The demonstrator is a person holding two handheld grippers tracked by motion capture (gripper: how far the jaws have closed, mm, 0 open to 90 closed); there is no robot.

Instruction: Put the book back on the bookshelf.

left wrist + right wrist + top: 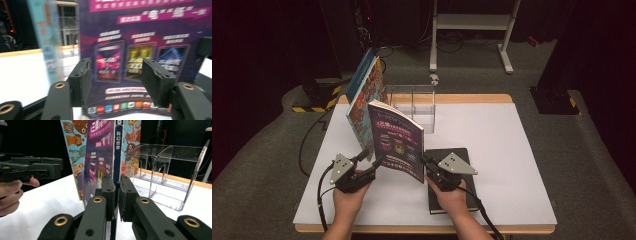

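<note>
**Q:** Nearest the lens, what do your jaws hold?

**A:** Black jaws of my right gripper (116, 195) rise from the bottom of the right gripper view, pinched tight on the spine edge of the purple magazine (100, 157). It stands upright on the white table (492, 145), near the front-centre, and my right hand (451, 196) steadies it from that side.

**Q:** And the left claw?

**A:** My left gripper (115, 80) stands partly open. Its pads face the magazine's cover just ahead of them with clear air between, nothing gripped. In the high view it sits (362, 162) just left of the magazine's lower corner.

**Q:** What lies around the magazine?

**A:** Just behind it leans a taller picture book (364, 95) with cartoon animals on a blue cover, tilted towards the back left. Whether the two touch I cannot tell. Behind and to the right stands a clear acrylic rack (414, 105) with dividers, apart from both. Under my right hand lies a flat black book (462, 195), close to the table's front edge.

**Q:** Open room?

**A:** Right half of the table is bare white up to the wooden rim (472, 98); a narrower bare strip runs along the left edge.
</note>
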